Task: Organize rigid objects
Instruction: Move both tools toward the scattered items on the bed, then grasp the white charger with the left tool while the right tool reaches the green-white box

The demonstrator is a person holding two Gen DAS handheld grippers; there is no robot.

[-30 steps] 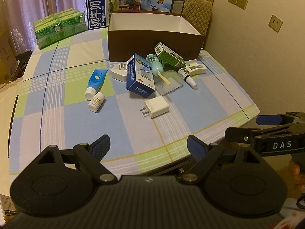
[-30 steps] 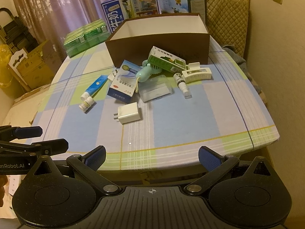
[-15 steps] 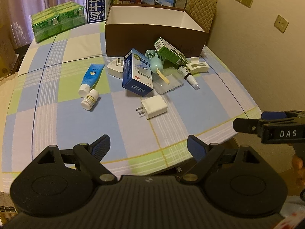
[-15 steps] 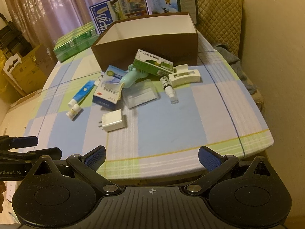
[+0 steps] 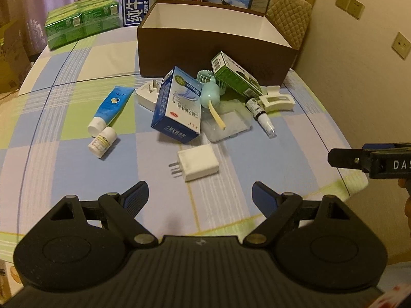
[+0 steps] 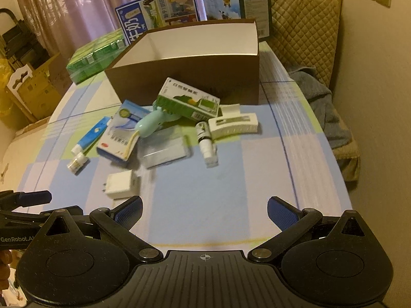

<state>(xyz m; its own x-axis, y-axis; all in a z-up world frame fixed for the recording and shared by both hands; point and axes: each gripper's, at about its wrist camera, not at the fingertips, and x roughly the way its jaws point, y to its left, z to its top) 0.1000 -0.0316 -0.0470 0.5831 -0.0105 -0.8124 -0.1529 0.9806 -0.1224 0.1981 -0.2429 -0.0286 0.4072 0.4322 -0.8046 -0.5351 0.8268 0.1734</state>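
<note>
An open brown box (image 5: 215,51) (image 6: 195,74) with a white inside stands at the back of the checked table. In front of it lie a blue medicine box (image 5: 177,105), a green box (image 5: 235,78) (image 6: 188,100), a mint hand fan (image 5: 209,92), a clear case (image 5: 227,125), a spray bottle (image 5: 260,114) (image 6: 206,141), a white clip (image 5: 278,101) (image 6: 232,125), two white chargers (image 5: 196,165) (image 5: 147,95), a blue tube (image 5: 110,107) and a small white bottle (image 5: 102,142). My left gripper (image 5: 199,199) is open just short of the near charger. My right gripper (image 6: 204,210) is open over the table's front edge.
Green carton packs (image 5: 82,20) and milk cartons (image 5: 133,0) stand at the back. A quilted chair (image 6: 305,33) with a grey towel (image 6: 321,102) stands right of the table. Cardboard boxes (image 6: 33,87) stand on the floor at the left. The wall is close on the right.
Both grippers have moved forward over the table toward the pile. The objects have not moved. Both stay open.
</note>
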